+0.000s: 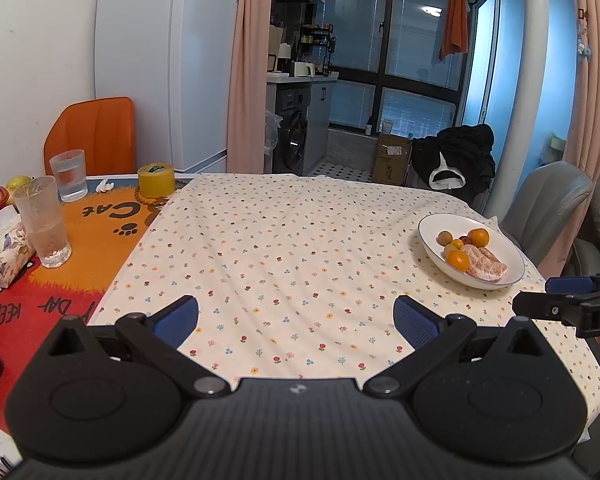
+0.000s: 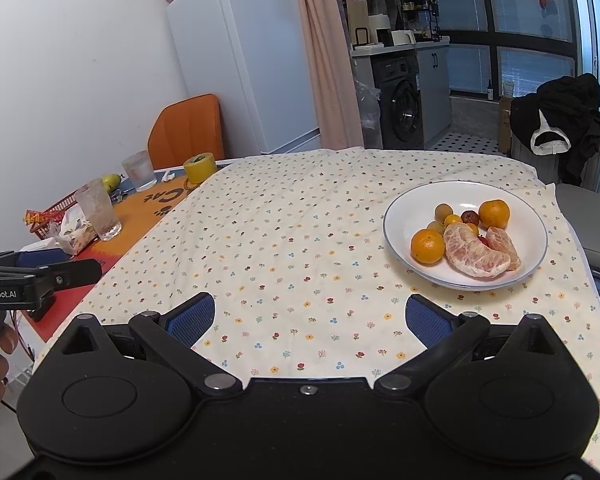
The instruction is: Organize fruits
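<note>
Fruit was the subject of this step, yet none of it lay between my jaws: both pairs stood wide apart and empty. My right gripper hung over bare floral tablecloth, blue pads spread, with the white bowl ahead and to its right, near but not touching. My left gripper hovered over the same cloth further left, well apart from that bowl.

All the fruit I could see for the task sat inside the bowl. Nearest the right gripper were an orange and two peeled pomelo segments, the larger touching the orange. A second orange lay at the far side. Between them sat several small round fruits, yellow-brown and one dark red; I could not identify their kind.

Handling, as I judged it:
- Oranges: firm, light, round. They would roll. I would take hold across the widest part, pads on opposite sides, with moderate closing force.
- Pomelo segments: soft, membrane exposed, easily torn or crushed. I would grip across the thick middle, lightly, never at the thin tips.
- Small fruits: smooth-skinned and likely slippery. They were crowded together, so pads would need to descend into a gap without shoving neighbours.
- Bowl: looked glazed and might slide on the loose, wrinkled cloth if nudged.

At the table's left edge stood two drinking glasses and a yellow tape roll, clear of the work.
</note>
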Demonstrator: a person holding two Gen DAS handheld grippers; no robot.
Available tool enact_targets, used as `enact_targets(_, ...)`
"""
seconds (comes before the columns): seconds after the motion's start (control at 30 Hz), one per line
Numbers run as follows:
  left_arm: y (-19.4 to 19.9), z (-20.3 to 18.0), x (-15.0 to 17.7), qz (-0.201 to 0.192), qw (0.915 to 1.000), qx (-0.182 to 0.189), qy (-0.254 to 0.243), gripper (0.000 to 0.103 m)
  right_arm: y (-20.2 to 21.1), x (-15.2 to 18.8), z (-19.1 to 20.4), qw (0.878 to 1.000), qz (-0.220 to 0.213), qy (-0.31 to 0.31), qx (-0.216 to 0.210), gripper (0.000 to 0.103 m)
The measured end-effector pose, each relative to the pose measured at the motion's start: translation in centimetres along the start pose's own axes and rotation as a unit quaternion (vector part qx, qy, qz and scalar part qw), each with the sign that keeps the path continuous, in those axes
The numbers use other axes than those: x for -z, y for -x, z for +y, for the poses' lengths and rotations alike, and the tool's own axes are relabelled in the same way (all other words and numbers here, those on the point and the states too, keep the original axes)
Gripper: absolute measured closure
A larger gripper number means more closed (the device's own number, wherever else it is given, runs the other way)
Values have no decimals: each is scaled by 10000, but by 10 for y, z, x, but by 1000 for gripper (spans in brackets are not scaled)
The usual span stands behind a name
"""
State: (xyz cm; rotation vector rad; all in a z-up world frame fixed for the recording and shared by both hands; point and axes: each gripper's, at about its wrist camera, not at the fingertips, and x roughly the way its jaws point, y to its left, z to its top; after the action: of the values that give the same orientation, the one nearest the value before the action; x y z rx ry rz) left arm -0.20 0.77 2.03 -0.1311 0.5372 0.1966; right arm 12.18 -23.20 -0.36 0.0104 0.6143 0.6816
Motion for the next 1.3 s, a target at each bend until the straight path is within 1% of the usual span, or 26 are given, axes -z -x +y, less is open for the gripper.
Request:
enact_targets(0.63,-2,-3,3,24,10000,20,21,0,2,0,0,10000,-27,51,17,0)
enact_targets(1.3,-11,0,5,98,9997,157,167,0,2,0,7,9999,44,133,89,0)
